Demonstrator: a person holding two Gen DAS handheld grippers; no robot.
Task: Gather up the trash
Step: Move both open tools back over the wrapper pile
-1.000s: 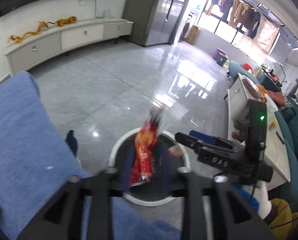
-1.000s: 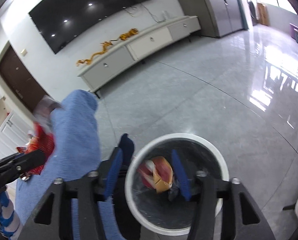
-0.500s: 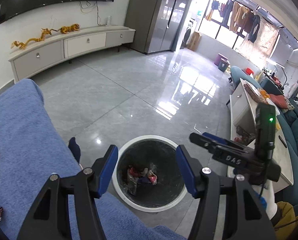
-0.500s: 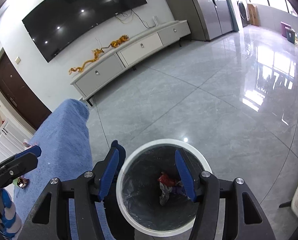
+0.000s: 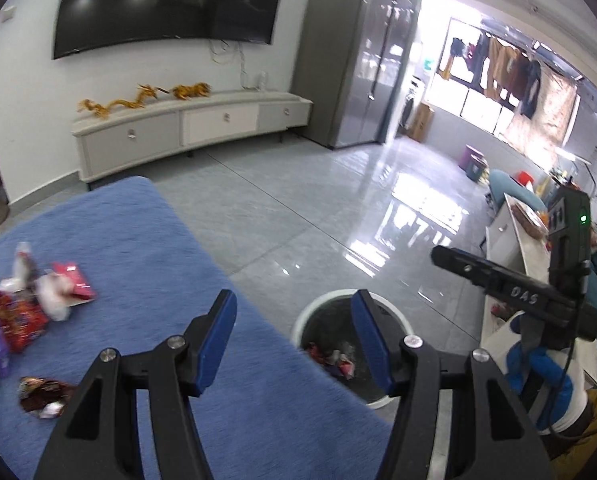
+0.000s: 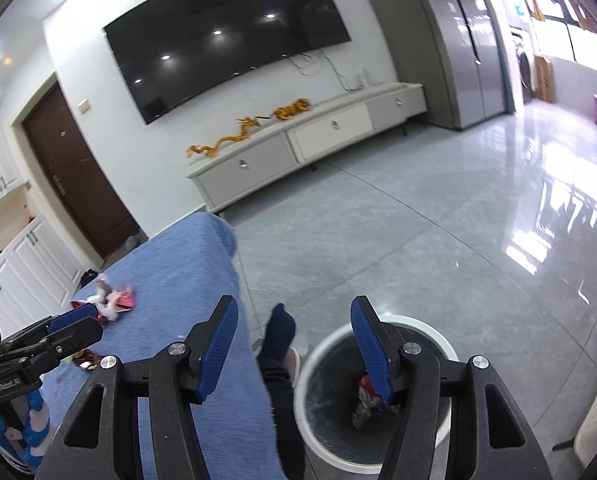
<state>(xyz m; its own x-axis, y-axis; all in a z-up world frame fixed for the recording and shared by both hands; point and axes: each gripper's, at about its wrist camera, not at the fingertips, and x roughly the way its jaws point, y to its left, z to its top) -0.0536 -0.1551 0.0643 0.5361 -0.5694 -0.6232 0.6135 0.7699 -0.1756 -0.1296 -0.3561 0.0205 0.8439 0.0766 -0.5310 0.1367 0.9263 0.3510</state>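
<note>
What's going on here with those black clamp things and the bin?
A person holds black tongs with blue pads in each hand, clearing snack wrappers off a blue cloth-covered surface into a round white bin on the floor. Both the left tongs and right tongs are open and empty. Some wrappers lie in the bin; a pile of wrappers waits on the cloth.

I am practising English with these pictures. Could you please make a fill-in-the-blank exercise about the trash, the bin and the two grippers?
1. The wrappers still to be collected lie on the ____ blanket.
2. The left gripper is open and holds ____.
3. Some wrappers already lie inside the round white ____ on the floor.
4. The pads of the right gripper are ____ in colour.

Missing words: blue; nothing; bin; blue
</note>
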